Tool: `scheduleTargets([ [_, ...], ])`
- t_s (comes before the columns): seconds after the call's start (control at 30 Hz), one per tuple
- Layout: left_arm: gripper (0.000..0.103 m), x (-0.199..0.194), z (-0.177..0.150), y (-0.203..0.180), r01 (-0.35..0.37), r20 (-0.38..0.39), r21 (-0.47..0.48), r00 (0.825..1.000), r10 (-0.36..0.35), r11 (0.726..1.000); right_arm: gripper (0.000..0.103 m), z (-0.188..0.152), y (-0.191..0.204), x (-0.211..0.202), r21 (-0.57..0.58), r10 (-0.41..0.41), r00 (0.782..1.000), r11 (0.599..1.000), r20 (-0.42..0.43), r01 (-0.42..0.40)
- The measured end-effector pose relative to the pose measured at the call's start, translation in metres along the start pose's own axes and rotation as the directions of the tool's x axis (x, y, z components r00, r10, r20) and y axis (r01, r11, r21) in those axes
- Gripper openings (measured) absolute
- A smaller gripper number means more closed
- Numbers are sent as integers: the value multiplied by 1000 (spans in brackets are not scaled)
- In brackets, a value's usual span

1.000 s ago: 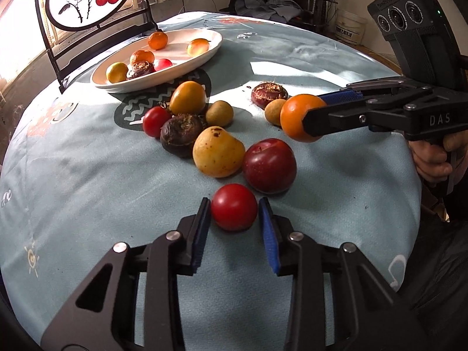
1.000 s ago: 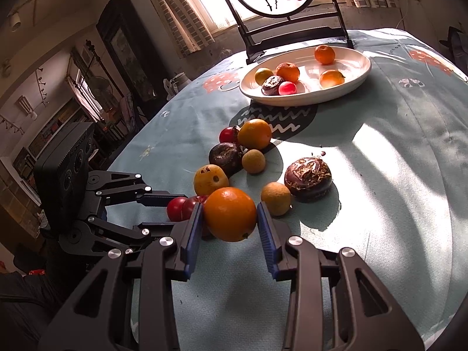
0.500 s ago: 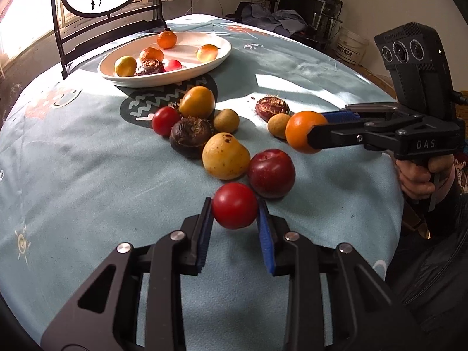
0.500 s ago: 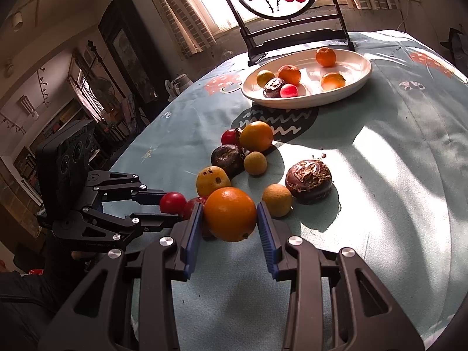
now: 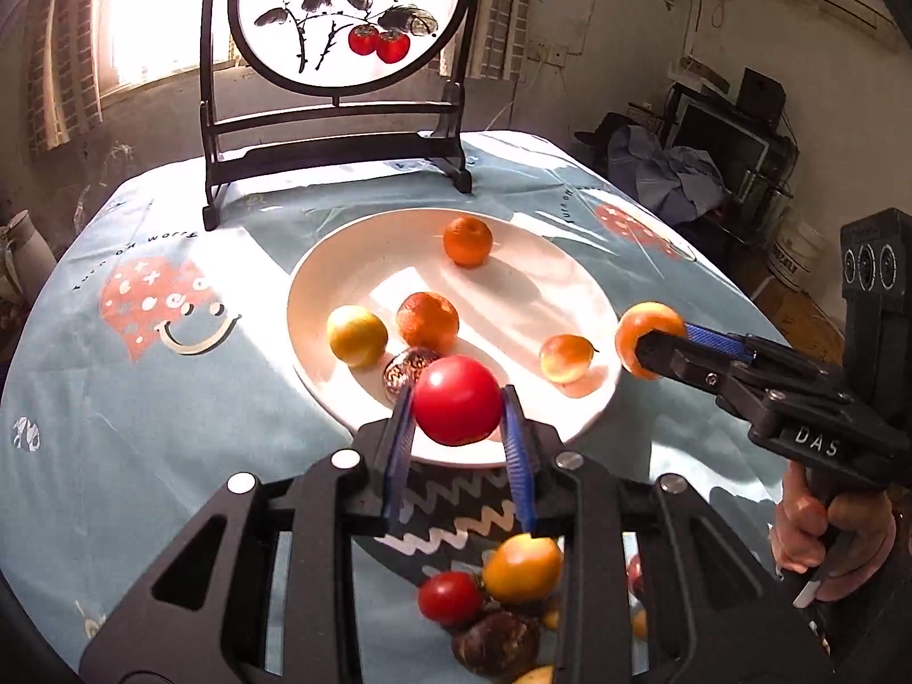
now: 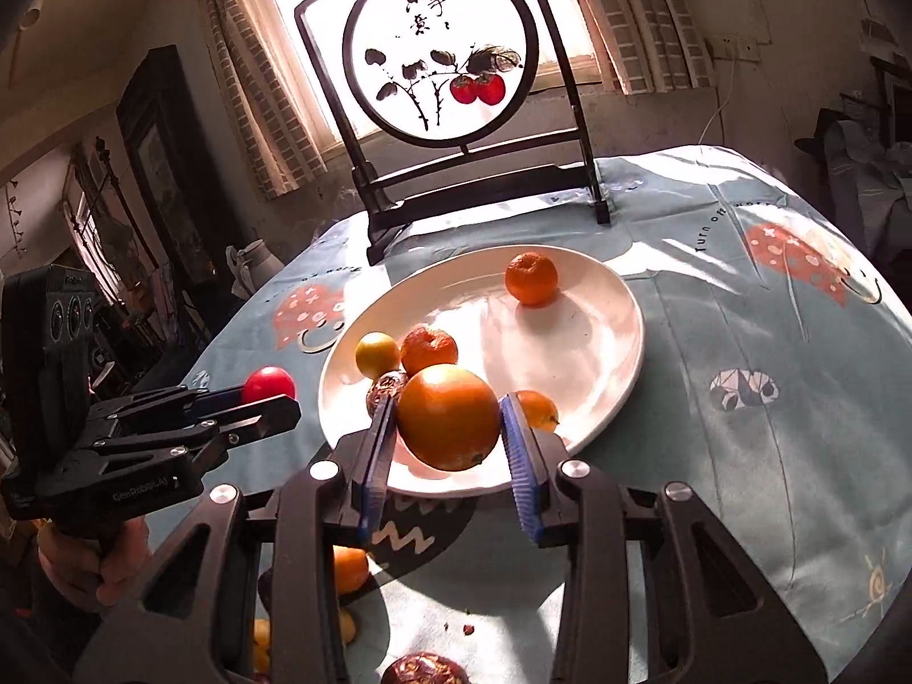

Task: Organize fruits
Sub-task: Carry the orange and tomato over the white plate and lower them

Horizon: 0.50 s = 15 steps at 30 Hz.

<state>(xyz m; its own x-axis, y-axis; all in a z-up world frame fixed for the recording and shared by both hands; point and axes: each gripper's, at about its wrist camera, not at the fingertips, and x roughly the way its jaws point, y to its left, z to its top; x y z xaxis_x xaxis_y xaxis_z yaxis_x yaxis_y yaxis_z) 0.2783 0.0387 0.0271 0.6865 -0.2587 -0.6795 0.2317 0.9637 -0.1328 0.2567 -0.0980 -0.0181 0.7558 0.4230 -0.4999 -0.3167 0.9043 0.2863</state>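
Observation:
My left gripper (image 5: 457, 411) is shut on a red tomato (image 5: 456, 407) and holds it in the air over the near rim of the white plate (image 5: 570, 290). From the right wrist view the tomato (image 6: 268, 383) hangs just left of the plate (image 6: 598, 342). My right gripper (image 6: 448, 426) is shut on an orange (image 6: 447, 424), also raised above the plate's near edge; in the left wrist view the orange (image 5: 647, 336) is at the plate's right rim. Several small fruits lie on the plate, among them a mandarin (image 5: 467, 240) and a yellow fruit (image 5: 357, 335).
A framed round painting on a black stand (image 5: 336, 148) stands behind the plate. More loose fruit lies on the blue tablecloth (image 5: 142, 399) below my fingers, including a red tomato (image 5: 449, 597) and a yellow-orange fruit (image 5: 521, 567). A hand (image 5: 821, 536) grips the right tool.
Both grippers lifted their fruit off the pile and carried it forward across the table to the plate. The plate and painting now fill both views; the loose fruit has dropped below the fingers.

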Motion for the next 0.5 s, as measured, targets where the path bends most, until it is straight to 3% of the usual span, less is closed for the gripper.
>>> scheduleTargets([
  [0.13,30,31,19,6,-63,-14,7,998,63,998,38,15,-13,34,-1,-41,999,999,-19,41],
  [0.43,30,61,27,15,-83,-47,-10,995,82,996,38,19,-12,60,-22,-30,998,999,-58,28],
  [0.5,40,60,28,15,-105,-43,-14,994,104,994,41,20,-10,61,-25,-24,997,999,-67,22],
])
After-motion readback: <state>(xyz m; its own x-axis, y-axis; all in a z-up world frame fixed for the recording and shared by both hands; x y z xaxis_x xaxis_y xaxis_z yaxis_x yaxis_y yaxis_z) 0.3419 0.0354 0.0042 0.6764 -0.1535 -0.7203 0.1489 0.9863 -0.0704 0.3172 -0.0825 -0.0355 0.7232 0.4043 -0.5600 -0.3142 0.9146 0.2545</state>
